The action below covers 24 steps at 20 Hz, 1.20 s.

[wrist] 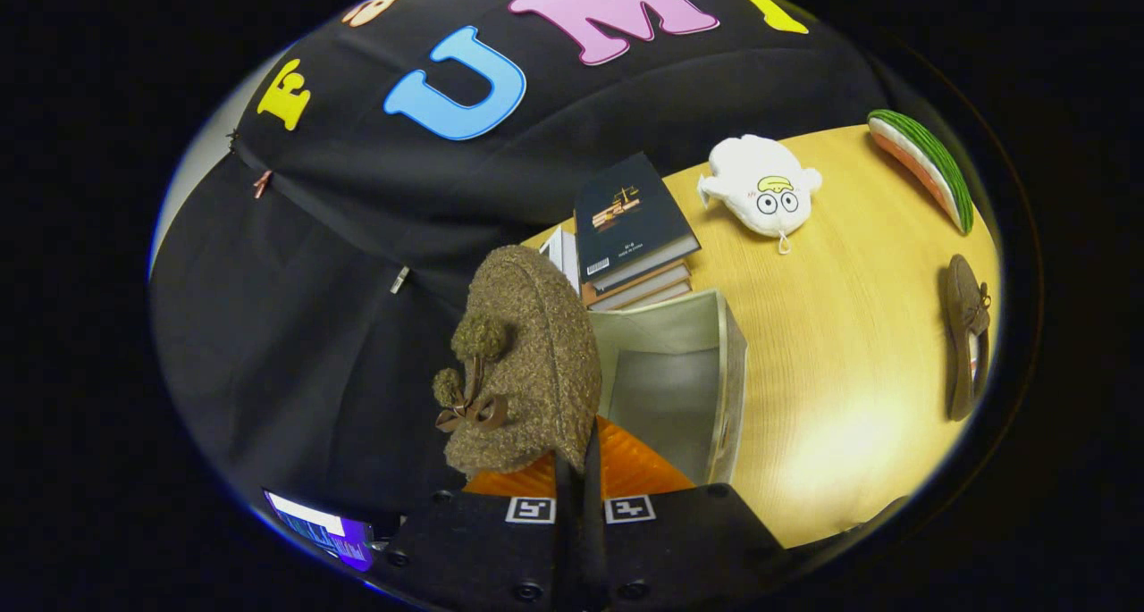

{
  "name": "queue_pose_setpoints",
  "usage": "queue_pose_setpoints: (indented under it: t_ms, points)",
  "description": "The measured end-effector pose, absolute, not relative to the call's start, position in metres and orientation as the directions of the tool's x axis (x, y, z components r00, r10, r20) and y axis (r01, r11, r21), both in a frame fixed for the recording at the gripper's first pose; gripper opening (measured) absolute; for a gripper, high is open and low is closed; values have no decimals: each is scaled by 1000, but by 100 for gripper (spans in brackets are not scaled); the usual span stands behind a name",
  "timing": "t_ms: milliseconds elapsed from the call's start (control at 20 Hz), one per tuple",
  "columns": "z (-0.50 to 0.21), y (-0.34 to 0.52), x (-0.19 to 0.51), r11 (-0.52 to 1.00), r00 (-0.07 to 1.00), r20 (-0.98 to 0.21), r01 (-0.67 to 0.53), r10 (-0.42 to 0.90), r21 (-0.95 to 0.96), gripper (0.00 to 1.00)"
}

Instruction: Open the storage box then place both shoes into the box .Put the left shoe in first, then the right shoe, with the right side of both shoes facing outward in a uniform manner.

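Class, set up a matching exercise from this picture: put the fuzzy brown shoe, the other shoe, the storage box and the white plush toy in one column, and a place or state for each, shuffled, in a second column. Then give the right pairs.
Column one:
1. fuzzy brown shoe
2. other shoe
3. storage box
4. white plush toy

Column two:
A. open, just ahead of the gripper, in front of the books
B. lying on the table far from the box
C. pinched between the gripper's fingers, raised beside the box
D. on the table beyond the box, near the books

Pairs: 1-C, 2-B, 3-A, 4-D
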<state>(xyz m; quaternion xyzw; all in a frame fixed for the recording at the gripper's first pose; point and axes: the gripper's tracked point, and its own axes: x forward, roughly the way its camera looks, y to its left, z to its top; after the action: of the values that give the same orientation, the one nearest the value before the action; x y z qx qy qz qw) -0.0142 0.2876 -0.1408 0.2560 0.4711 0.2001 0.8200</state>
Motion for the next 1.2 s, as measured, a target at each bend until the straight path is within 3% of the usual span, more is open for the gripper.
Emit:
queue_pose_setpoints:
  t_ms: [350,900,1150,1200]
  points:
    - [-194,317,-17,800,441,-741,79,507,595,5]
    - [-233,349,-19,832,370,-803,122,467,541,9]
    - [-212,367,-25,779,342,-754,94,560,621,98]
    - [-204,369,-27,770,349,-740,75,575,634,99]
